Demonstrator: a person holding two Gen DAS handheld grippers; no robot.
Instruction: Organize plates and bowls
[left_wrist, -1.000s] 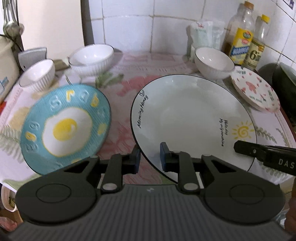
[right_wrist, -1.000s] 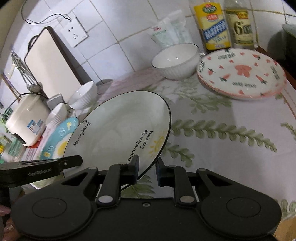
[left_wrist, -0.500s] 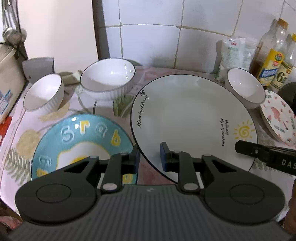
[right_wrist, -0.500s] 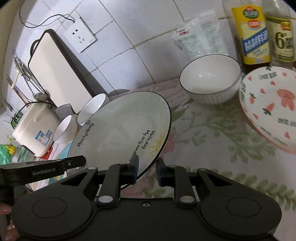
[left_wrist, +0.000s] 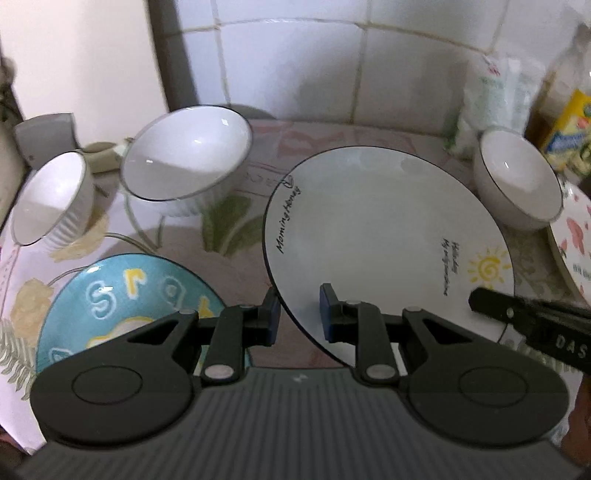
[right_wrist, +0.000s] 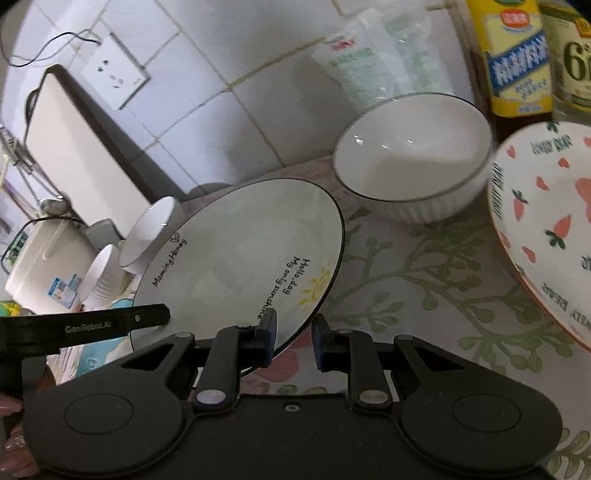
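Observation:
A large white plate (left_wrist: 373, 236) with a black rim and a sun drawing is held above the counter. My left gripper (left_wrist: 298, 314) is shut on its near-left rim. My right gripper (right_wrist: 293, 336) is shut on its opposite rim, and the plate shows there too (right_wrist: 240, 258). A blue egg-pattern plate (left_wrist: 122, 295) lies below left. Two white ribbed bowls (left_wrist: 184, 162) (left_wrist: 48, 199) stand at the back left, a third (left_wrist: 517, 188) (right_wrist: 413, 155) at the back right. A pink strawberry plate (right_wrist: 546, 229) lies at the right.
Oil and vinegar bottles (right_wrist: 517, 59) and a plastic bag (right_wrist: 373, 55) stand against the tiled wall. A rice cooker (right_wrist: 44, 266) and a cutting board (right_wrist: 74, 140) are at the left. The counter has a floral cloth (right_wrist: 424, 288).
Both grippers have carried the white plate toward the back wall. The bowls and bottles look larger and closer, and the blue plate has slid down under the left gripper.

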